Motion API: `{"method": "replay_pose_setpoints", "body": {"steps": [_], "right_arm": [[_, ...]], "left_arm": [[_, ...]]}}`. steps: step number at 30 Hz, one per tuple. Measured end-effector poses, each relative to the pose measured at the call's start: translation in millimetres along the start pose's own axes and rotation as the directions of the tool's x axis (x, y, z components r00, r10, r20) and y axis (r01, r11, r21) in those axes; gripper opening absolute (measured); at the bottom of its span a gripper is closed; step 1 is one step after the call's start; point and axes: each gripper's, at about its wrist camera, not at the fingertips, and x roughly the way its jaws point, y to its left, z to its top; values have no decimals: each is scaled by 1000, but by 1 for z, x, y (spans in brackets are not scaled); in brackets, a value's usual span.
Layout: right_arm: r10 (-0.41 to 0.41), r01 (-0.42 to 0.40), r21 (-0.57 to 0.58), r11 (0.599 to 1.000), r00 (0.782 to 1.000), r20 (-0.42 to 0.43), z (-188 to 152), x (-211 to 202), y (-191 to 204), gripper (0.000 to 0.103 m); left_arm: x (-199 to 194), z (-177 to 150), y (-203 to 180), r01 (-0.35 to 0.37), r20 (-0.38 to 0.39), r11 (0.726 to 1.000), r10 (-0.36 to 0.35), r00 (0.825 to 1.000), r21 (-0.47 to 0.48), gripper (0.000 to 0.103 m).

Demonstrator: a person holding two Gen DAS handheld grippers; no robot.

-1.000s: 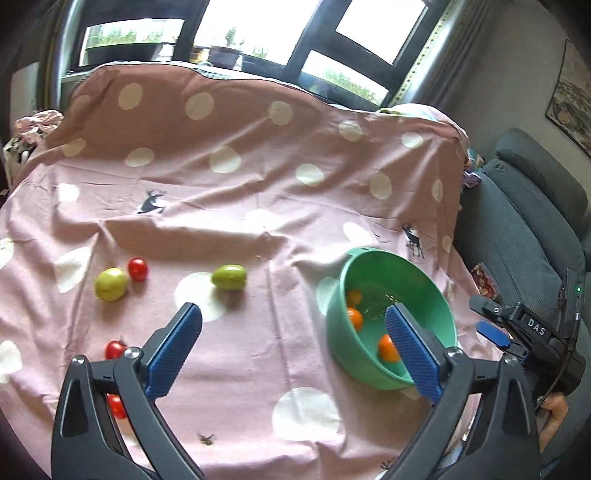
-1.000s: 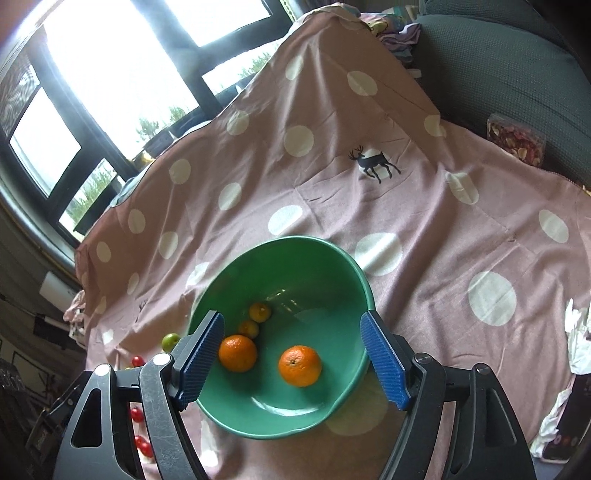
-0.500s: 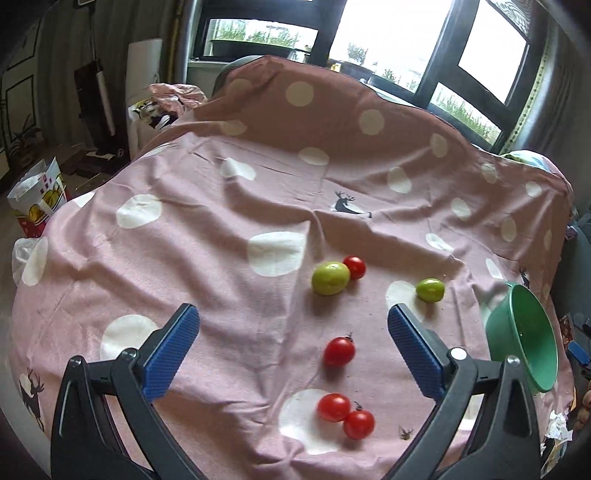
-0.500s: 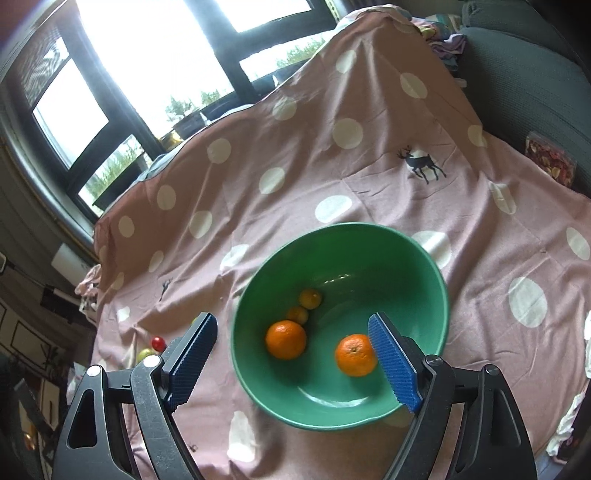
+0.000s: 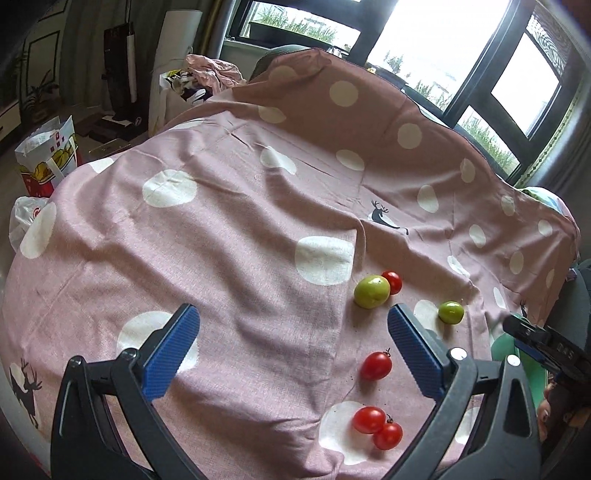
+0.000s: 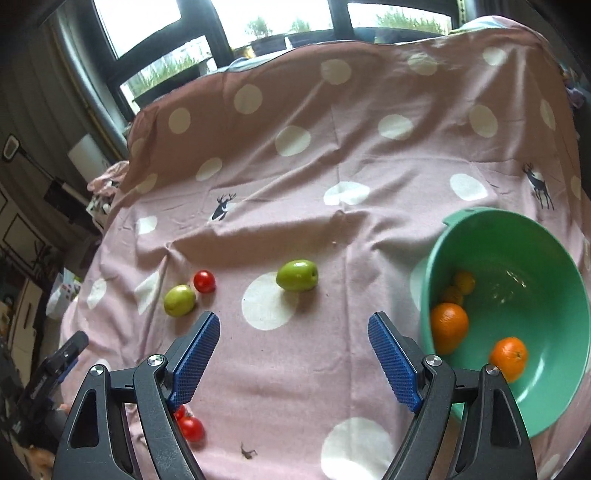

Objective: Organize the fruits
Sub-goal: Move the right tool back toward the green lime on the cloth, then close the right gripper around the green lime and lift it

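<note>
A pink dotted cloth carries loose fruit. In the left wrist view my left gripper hangs open over bare cloth, nothing between its fingers. To its right lie a large green fruit, a small green fruit and several red tomatoes. My right gripper is open above the cloth, just short of a green fruit. A yellow-green fruit and a tomato lie to its left. The green bowl on its right holds two oranges and smaller orange fruits.
The cloth drops off at the near and left edges. A paper bag and a plastic bag stand on the floor to the left. Windows run along the far side. The other gripper shows at the right edge.
Both grippers have swung left. The left one went from facing the bowl to the bare cloth beside the tomatoes. The right one left the bowl for the green fruit. Both stayed open.
</note>
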Motion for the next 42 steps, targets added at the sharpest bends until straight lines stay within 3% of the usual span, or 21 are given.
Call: {"method": "replay_pose_setpoints", "body": {"steps": [5,9,13,25,29,36,39,42], "right_arm": [[-100,95,-66,993,993,-70,25,54,23,68],[-196,184,-98,978,972,-127,33,88,21,57],[-192,180,-86,980,965,-177,35,109,16,56],[-162,154,-59,986,972,-172,34,126,17,49],[-118,114,-33,993,976,-184,29,116,10,49],[73,-56,78,995,972,-225,-4,78,-10,49],[123,-96,121,988,962,-245,-25,63,-17,49],[179,-147,145,978,953,-243,-40,53,-22,49]], "left_arm": [[1,-3,-6,11,-6,999,-11,1000,36,102],[4,-4,-10,28,-23,999,-27,999,43,102],[6,-5,-14,46,-32,998,-44,999,48,102],[11,-9,-25,52,-53,995,-48,997,89,102],[11,-11,-29,74,-63,992,-68,996,99,102],[15,-25,-54,141,-116,976,-122,986,165,99],[19,-36,-72,190,-163,960,-157,974,207,93],[27,-50,-90,257,-235,939,-202,951,230,84]]}}
